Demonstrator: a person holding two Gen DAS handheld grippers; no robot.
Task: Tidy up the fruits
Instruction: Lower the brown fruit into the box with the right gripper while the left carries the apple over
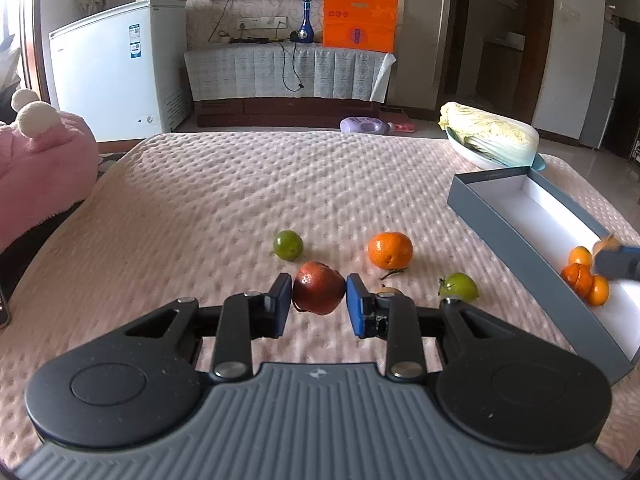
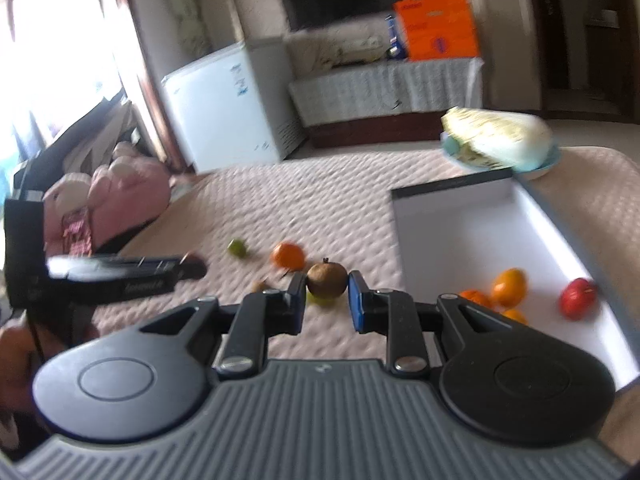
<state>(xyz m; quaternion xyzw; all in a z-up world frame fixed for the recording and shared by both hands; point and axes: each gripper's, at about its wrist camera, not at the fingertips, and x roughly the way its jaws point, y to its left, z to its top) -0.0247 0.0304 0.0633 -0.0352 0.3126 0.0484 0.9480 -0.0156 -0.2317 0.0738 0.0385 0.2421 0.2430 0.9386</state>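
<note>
Left wrist view: my left gripper is clamped on a dark red apple, held over the pink quilted cover. On the cover sit a lime, an orange and a green tomato-like fruit. Grey box at right holds small oranges. Right wrist view, blurred: my right gripper grips a brown round fruit, beside the box, which also holds a red fruit. Cabbage in a bowl behind.
</note>
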